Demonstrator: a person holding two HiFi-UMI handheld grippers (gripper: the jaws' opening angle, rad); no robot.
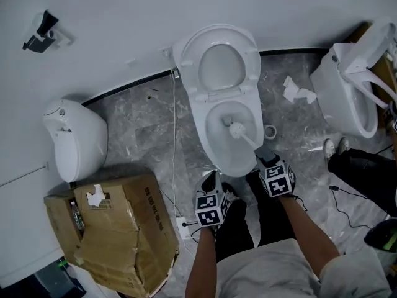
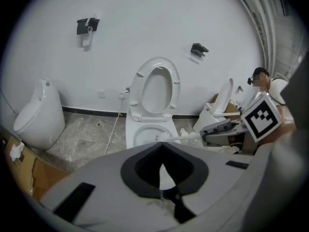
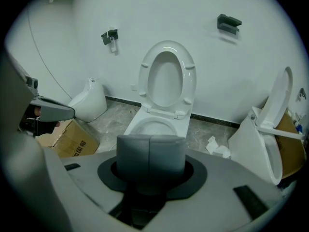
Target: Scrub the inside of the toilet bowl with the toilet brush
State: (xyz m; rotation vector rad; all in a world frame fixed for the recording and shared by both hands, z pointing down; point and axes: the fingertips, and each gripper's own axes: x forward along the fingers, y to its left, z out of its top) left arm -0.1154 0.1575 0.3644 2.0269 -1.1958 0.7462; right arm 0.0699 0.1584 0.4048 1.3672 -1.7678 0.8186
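My right claw (image 1: 263, 154) pinches the toilet brush (image 1: 237, 130); left claw (image 1: 209, 185) pressed together. Hasty lifting could drip outside the bowl (image 1: 214, 149).

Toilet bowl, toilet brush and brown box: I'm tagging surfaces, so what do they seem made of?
The toilet bowl looks like glazed ceramic: smooth, glossy white. The toilet brush is likely plastic: plain white head and handle. The box is cardboard: matte brown, creased and dented, printed characters.

The toilet bowl (image 1: 208, 143) gapes open, seat (image 1: 193, 61) raised, toilet brush (image 1: 236, 129) inside. A cardboard box (image 1: 124, 228) crowds its left; another toilet (image 1: 344, 98) stands right.
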